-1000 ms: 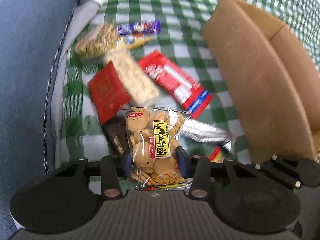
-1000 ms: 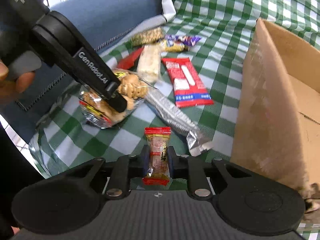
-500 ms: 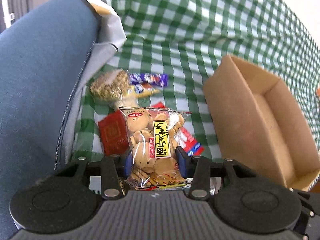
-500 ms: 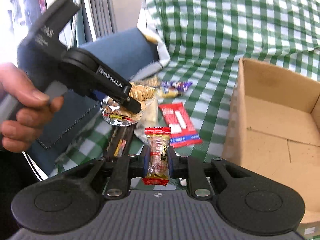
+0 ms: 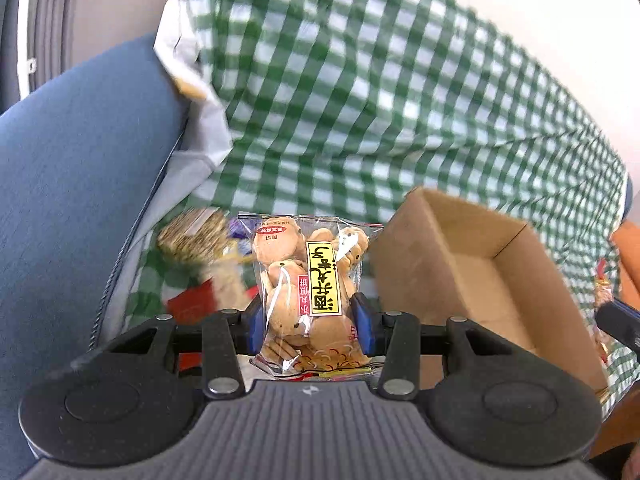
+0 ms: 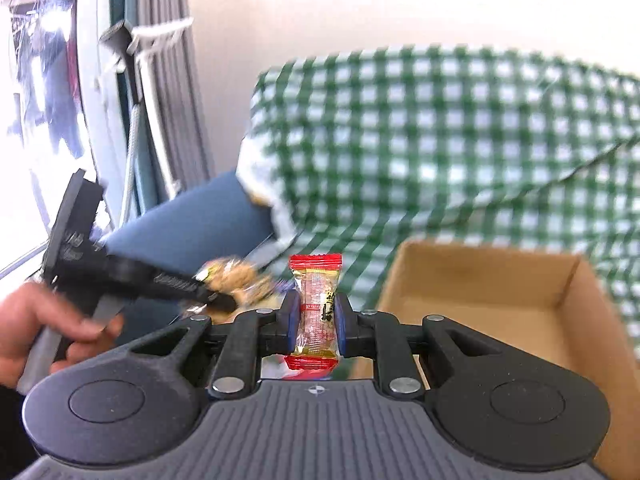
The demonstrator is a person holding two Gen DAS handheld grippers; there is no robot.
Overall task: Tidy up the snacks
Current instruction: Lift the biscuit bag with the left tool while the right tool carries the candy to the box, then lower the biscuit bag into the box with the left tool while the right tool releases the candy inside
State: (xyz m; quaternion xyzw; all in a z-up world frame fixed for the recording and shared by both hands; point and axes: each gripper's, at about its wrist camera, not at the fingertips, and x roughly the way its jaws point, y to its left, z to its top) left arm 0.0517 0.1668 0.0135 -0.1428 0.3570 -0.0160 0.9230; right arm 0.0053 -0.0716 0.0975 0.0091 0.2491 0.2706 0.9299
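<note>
Fingers [image 5: 362, 330] of the left gripper [image 5: 308, 330] clamp a clear bag of biscuits [image 5: 310, 280] with a yellow label, their blue pads pressing its two sides; the bag stands upright, lifted clear of the surface. Fingers [image 6: 340, 322] of the right gripper [image 6: 316, 324] stand narrow, pinching a small red-ended candy packet [image 6: 316, 308] that also stands upright between its blue pads.

Beneath both lies a green-and-white checked cloth [image 5: 360, 100], which runs up and over a raised back at the far side and shows a long crease toward the right. At the left the cloth ends with a pale turned-back underside, baring a blue cushion [image 5: 72, 200] with a dark seam. An open cardboard box [image 5: 480, 280] sits on the cloth to the right of both held snacks; its visible floor is bare brown card. More snacks lie on the cloth at the near left, behind the biscuit bag: a blurred bag of pale puffed pieces [image 5: 192, 236], a bit of purple wrapper beside it and a red packet [image 5: 192, 304] nearer the camera.

Beyond the cloth the wall is plain and pale. In the right wrist view, grey pleated curtains [image 6: 168, 100] hang at the far left beside a bright window, and a hand [image 6: 36, 324] grips the left gripper's handle low at the left.
</note>
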